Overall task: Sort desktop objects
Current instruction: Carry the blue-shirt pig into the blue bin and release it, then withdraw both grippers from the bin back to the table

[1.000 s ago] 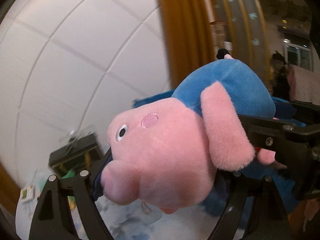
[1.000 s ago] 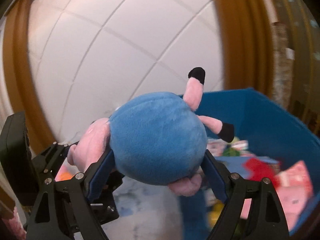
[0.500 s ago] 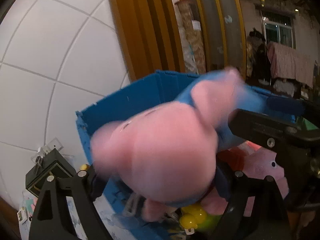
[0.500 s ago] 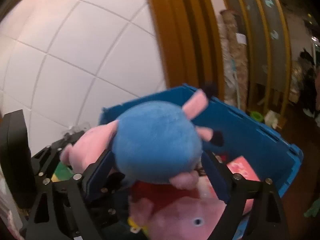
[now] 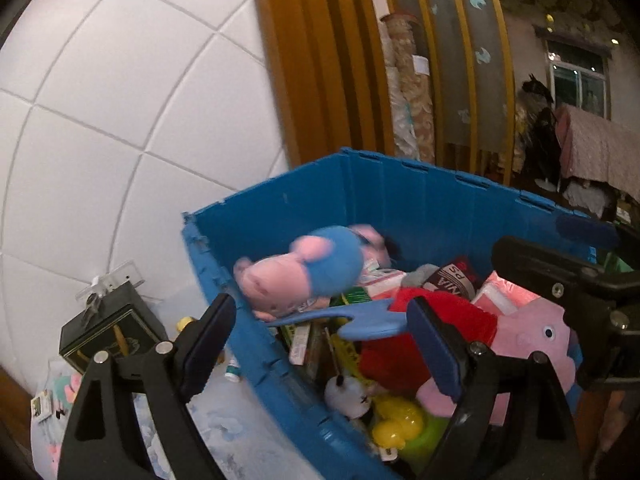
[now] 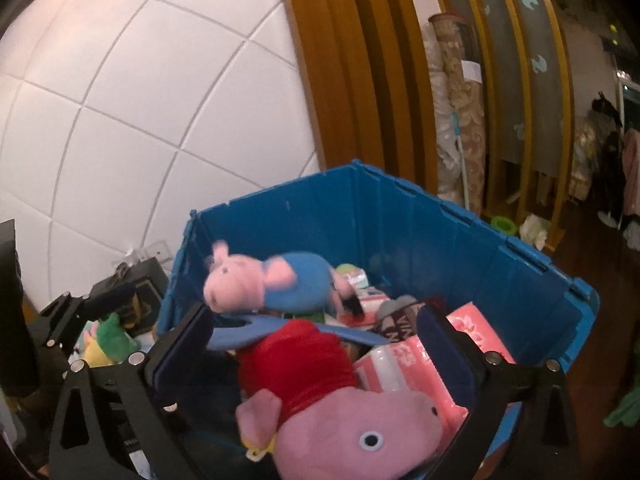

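A small pig plush in a blue shirt (image 5: 304, 272) (image 6: 272, 284) is blurred and free of both grippers, over the far left corner of the blue bin (image 5: 420, 216) (image 6: 420, 232). My left gripper (image 5: 320, 312) is open above the bin's near edge with nothing pressed between its pads. The jaws of my right gripper (image 6: 316, 320) are opening and stand wide and empty, above a bigger pig plush in a red dress (image 6: 320, 360) (image 5: 440, 320) that lies in the bin.
The bin also holds pink packets (image 6: 408, 360), a yellow duck (image 5: 396, 424), a small white toy (image 5: 348, 392) and a flat blue piece (image 5: 360, 316). Left of the bin stand a black box (image 5: 108, 328) and a green-yellow plush (image 6: 108, 336). A white tiled wall rises behind.
Both grippers carried the blue-shirt pig rightward over the bin, then spread their jaws. The pig has left them and dropped into the bin's far left corner.
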Tool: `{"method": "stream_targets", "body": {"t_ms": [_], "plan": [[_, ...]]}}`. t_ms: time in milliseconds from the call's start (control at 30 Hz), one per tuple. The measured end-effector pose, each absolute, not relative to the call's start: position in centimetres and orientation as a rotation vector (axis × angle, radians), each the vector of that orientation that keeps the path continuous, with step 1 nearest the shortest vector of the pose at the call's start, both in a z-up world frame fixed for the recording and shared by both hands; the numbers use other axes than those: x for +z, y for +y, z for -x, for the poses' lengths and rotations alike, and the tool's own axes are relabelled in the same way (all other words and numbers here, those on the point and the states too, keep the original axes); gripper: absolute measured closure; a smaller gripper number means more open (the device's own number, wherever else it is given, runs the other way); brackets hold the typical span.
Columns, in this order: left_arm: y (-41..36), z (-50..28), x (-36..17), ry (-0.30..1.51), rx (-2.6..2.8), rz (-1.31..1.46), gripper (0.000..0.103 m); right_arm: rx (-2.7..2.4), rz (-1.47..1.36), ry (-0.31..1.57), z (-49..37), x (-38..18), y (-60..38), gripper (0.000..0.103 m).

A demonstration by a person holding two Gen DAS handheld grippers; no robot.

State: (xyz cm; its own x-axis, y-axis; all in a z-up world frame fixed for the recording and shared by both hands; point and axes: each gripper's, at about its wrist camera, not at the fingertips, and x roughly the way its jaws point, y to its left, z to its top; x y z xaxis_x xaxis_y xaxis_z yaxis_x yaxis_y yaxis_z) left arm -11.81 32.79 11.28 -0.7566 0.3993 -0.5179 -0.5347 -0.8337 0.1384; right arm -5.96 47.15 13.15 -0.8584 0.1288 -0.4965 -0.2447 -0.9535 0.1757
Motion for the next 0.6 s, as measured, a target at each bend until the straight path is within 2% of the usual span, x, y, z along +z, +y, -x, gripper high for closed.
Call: {"method": "stream_targets", "body": {"t_ms": [233,600], "plan": [[27.6,11.2,11.4,0.295,2.614,0.632,0.015,2.857,0.684,0.251,5.2,14.0,43.2,0.000],[14.9,11.7,9.4,0.103,2.768,0.802,0.015,3.057,0.647,0.114,5.8,14.9,33.9,0.000]]}}
